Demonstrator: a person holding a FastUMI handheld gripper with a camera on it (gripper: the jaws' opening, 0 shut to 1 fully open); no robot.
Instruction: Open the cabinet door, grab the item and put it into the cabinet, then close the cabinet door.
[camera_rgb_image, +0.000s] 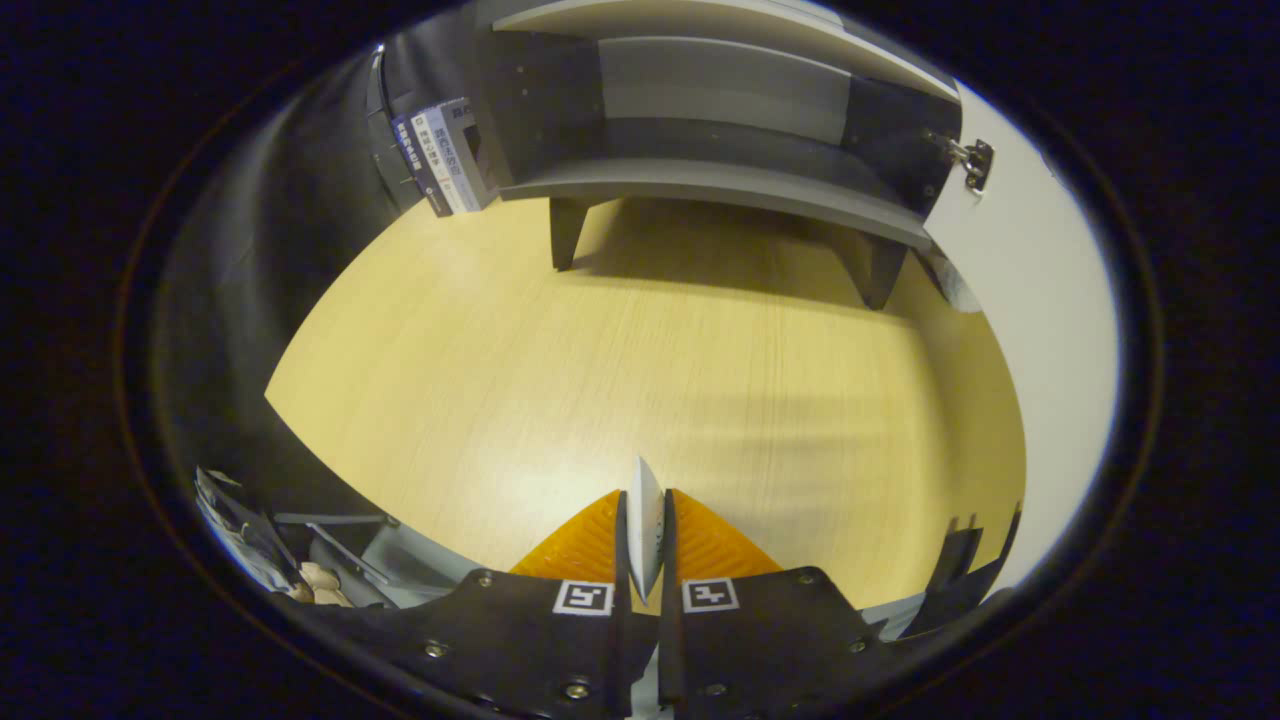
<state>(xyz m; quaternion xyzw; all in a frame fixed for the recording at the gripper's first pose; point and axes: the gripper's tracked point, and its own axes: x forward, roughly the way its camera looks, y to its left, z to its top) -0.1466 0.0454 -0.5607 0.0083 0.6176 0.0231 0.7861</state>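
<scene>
Two steps done: cabinet door (1030, 330) open, tool (645, 530) clamped on thin white item (646, 520). Next: carry over worktop (640, 360) toward 12 o'clock, into cabinet (700, 190).

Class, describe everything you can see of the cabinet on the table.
The cabinet is grey and looks like painted board. It stands upright on short dark legs on the wooden table, beyond the gripper, which is shut on a thin white item. Its white door hangs open on a metal hinge. Inside are bare shelves.

thin white item (645, 520) edge-on in the claw (645, 505), its face hidden
</scene>
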